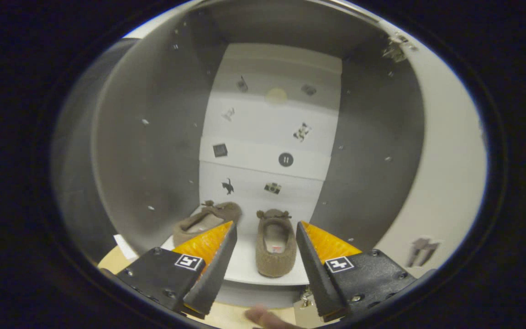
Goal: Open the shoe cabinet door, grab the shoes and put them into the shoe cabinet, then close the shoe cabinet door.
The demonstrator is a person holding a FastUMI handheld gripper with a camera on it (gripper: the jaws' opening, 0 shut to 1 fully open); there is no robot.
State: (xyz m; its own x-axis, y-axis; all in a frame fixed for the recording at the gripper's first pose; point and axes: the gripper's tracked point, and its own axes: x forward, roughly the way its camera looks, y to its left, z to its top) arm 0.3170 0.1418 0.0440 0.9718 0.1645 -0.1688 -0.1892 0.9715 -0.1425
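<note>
Two brown fuzzy slippers stand on the white bottom shelf (244, 265) inside the open shoe cabinet. One slipper (275, 244) lies between my fingers, a little beyond their tips, heel toward me. The other slipper (206, 219) rests to its left, angled, partly hidden behind my left finger (210, 249). My gripper (266, 228) is open and holds nothing. The cabinet door (445, 183) stands swung open to the right, with a hinge (395, 48) at its top.
The cabinet's grey side walls (149, 137) close in on both sides; its white back panel (267, 137) carries small stickers. A fingertip (260, 315) of a person shows below, between my fingers. Pale wooden floor (112, 260) lies before the cabinet.
</note>
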